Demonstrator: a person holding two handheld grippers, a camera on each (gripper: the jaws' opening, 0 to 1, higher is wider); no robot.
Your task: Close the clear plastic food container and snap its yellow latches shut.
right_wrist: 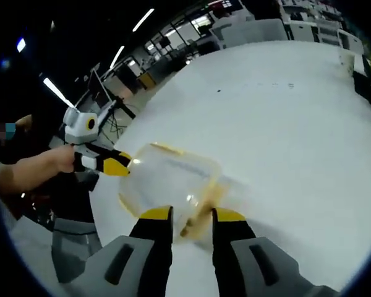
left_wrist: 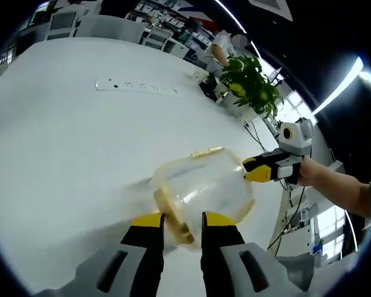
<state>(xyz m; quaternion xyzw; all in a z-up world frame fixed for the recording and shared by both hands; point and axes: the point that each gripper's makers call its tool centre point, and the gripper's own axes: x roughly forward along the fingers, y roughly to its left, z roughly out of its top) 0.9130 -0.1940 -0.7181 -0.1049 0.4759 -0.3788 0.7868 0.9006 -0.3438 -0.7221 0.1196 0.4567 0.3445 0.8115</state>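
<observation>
Nearest in the left gripper view, the left gripper rises with its two yellow-tipped jaws held a little apart. A yellow latch on the near edge of the clear plastic food container sits in the gap between them; whether the jaws press on it cannot be told. The container rests on a white table, lid on, its rounded clear body rising just beyond the jaw tips. Another yellow latch lies along the container's far edge.

On the far side of the container from the left gripper, the right gripper meets the container's side with its yellow tips, held by a person's hand.

In the right gripper view, the right gripper has its jaws slightly apart at the container, with a yellow latch between them. The left gripper touches the container's opposite side, held by a hand.

Well beyond the container on the table lies a white power strip. Past the table edge stands a green leafy plant.
</observation>
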